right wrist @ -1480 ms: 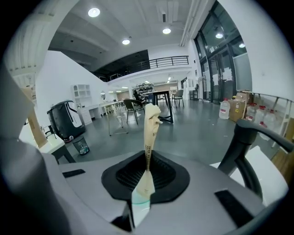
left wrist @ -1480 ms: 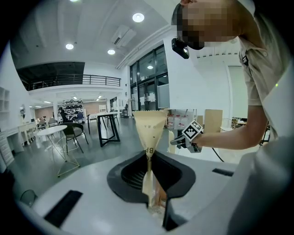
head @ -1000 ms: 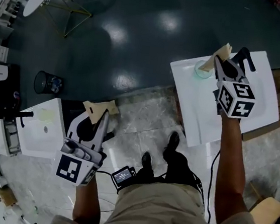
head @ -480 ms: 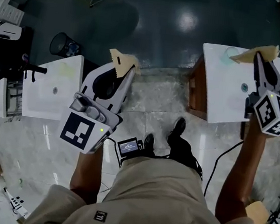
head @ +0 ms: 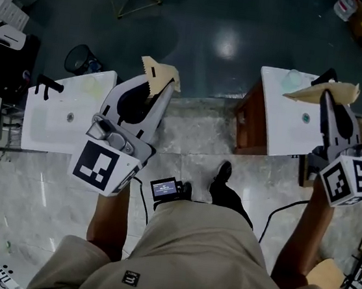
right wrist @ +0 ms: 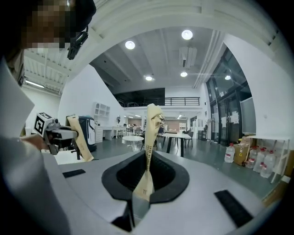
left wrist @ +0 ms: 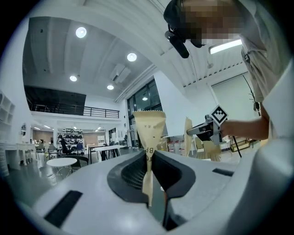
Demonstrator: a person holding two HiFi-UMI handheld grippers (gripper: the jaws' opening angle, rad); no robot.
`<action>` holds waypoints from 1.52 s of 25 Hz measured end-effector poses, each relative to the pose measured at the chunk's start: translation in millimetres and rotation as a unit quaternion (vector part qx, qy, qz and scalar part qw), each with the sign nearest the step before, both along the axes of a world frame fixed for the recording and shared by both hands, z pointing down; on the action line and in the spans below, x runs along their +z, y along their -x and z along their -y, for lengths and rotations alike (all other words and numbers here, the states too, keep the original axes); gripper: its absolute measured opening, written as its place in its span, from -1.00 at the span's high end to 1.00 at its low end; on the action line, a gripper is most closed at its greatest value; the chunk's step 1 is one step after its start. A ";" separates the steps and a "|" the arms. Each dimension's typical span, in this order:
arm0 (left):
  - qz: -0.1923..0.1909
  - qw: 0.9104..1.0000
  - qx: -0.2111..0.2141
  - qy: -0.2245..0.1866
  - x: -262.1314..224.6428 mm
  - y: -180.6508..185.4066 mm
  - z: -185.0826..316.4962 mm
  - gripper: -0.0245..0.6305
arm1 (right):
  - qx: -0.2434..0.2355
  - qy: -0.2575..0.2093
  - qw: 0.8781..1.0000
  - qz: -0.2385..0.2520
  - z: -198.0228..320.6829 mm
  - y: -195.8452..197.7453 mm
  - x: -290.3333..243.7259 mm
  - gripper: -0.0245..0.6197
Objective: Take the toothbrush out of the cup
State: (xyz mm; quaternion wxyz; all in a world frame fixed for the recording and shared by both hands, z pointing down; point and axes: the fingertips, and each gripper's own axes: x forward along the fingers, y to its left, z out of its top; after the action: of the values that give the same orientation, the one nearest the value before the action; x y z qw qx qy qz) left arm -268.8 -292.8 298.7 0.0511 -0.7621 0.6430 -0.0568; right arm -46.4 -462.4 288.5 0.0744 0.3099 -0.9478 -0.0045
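- Fingers (left wrist: 131, 174) of our left gripper (head: 166, 91) clench a tan paper packet (head: 158, 74).
- Our right gripper (head: 324, 99) clenches a second packet (head: 341, 91), lifted clear of the cup (head: 293, 76).
- That cup stands at the white counter's (head: 287, 131) far edge.
- Whether either packet wraps the toothbrush, we cannot tell.

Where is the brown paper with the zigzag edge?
In the head view it's on the left: the brown paper is pinched in the left gripper, held up over the floor, just right of the white table.
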 end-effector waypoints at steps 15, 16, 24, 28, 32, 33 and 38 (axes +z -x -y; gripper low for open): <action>0.016 0.999 0.026 -0.024 -45.1 -21.1 -24.4 0.81 | -0.013 -0.023 1.000 0.014 -81.0 -29.2 -56.5 0.85; 0.016 0.999 0.027 -0.023 -46.4 -22.3 -25.4 0.81 | -0.012 -0.022 1.000 0.014 -84.9 -32.1 -57.4 0.85; 0.019 0.999 0.041 -0.017 -45.4 -27.4 -41.3 0.81 | 0.004 -0.008 1.000 0.019 -116.6 -49.2 -49.8 0.85; 0.023 0.998 0.048 -0.023 -29.8 -32.6 -66.7 0.81 | 0.010 -0.009 1.000 0.023 -147.0 -55.9 -29.4 0.85; 0.024 0.998 0.052 -0.022 -29.9 -36.2 -71.1 0.81 | 0.012 -0.009 1.000 0.023 -153.3 -59.4 -28.6 0.85; 0.024 0.998 0.052 -0.022 -30.0 -37.9 -71.1 0.81 | 0.012 -0.009 1.000 0.023 -153.4 -61.1 -28.7 0.85; 0.025 0.998 0.051 -0.021 -28.8 -45.0 -71.0 0.81 | 0.008 -0.011 1.000 0.014 -154.6 -66.3 -25.3 0.86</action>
State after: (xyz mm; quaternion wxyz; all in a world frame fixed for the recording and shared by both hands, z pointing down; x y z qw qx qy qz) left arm -223.8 -221.8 269.9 0.0858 -0.7912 0.6025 -0.0595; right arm 19.9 -307.8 263.2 0.0580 0.3182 -0.9462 -0.0099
